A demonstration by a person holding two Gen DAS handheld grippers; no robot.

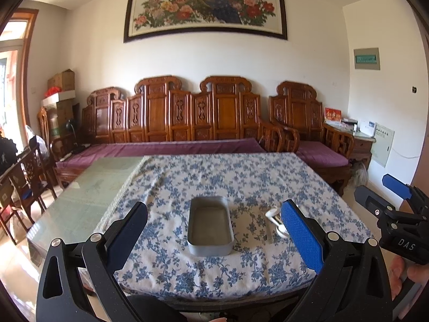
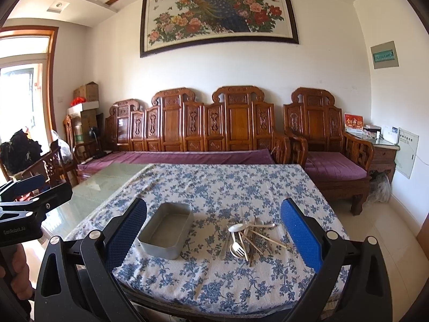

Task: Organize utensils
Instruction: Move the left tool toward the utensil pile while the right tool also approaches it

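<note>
An empty grey metal tray [image 1: 210, 226] [image 2: 167, 229] sits on the blue-flowered tablecloth. To its right lies a loose pile of utensils [image 2: 248, 237]: spoons, a fork [image 2: 238, 249] and chopsticks. In the left wrist view only a white spoon [image 1: 276, 221] of the pile shows behind my finger. My left gripper [image 1: 214, 232] is open and empty, held above the near table edge in front of the tray. My right gripper [image 2: 214, 230] is open and empty, between tray and pile. Each gripper shows at the edge of the other's view.
The tablecloth [image 2: 228, 187] covers the right part of a glass-topped table [image 1: 88, 196]. A carved wooden sofa [image 2: 187, 134] with purple cushions stands behind it, an armchair [image 2: 327, 145] at the right, and wooden chairs [image 1: 24, 177] at the left.
</note>
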